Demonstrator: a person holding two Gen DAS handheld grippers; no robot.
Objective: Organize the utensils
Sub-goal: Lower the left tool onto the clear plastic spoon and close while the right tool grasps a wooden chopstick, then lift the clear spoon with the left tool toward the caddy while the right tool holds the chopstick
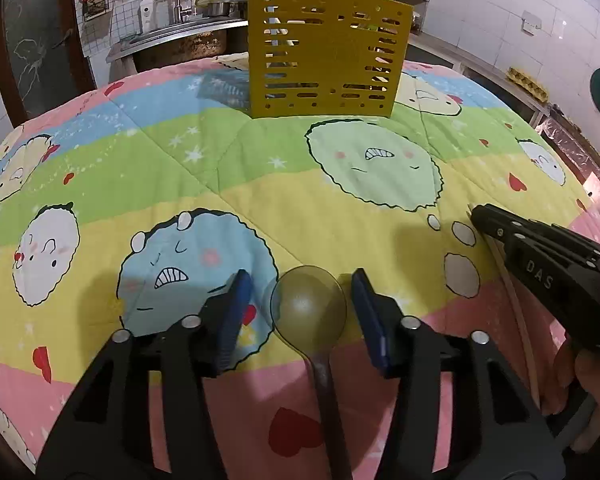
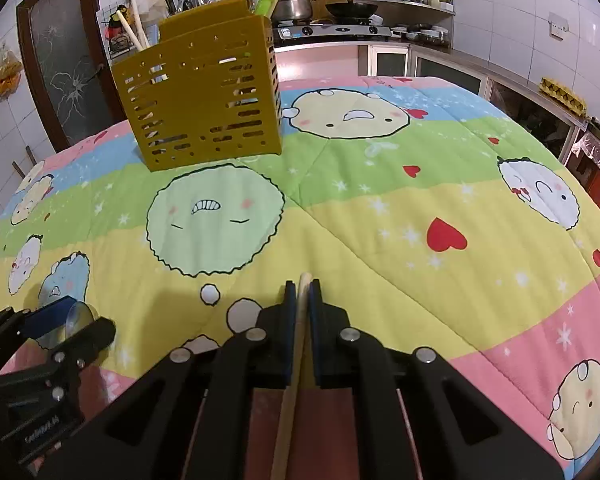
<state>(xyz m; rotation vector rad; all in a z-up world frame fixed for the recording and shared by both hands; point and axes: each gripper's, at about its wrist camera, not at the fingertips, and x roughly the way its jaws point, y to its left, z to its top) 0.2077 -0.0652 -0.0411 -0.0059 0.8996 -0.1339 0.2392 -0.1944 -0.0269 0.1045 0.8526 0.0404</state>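
In your left wrist view, the translucent olive-green plastic spoon (image 1: pixel 309 300) lies on the desk, on its quilted pastel cartoon-print cloth (image 1: pixel 260 168). Its round bowl sits between the blue pads of your left gripper (image 1: pixel 302 312), and its dark handle runs back toward you under the gripper. The jaws stand apart, with a gap on each side of the bowl, so the pads are not pressing on it. Straight ahead, at the far side of the cloth, stands the mustard-yellow slotted plastic utensil holder (image 1: pixel 326 68); the cloth between is bare. To your right, the right gripper (image 1: pixel 480 216) points down at the cloth with a pale stick trailing under it.

In your right wrist view, your right gripper (image 2: pixel 303 286) is clamped on a pale wooden chopstick (image 2: pixel 296 344), whose tip pokes just past the pads and whose shaft runs back beneath the camera. The yellow holder (image 2: pixel 204 96) stands ahead and to the left, with pale sticks and a green frog-shaped piece rising from it. At the lower left, your left gripper (image 2: pixel 76 324) straddles the spoon's bowl (image 2: pixel 78 316).
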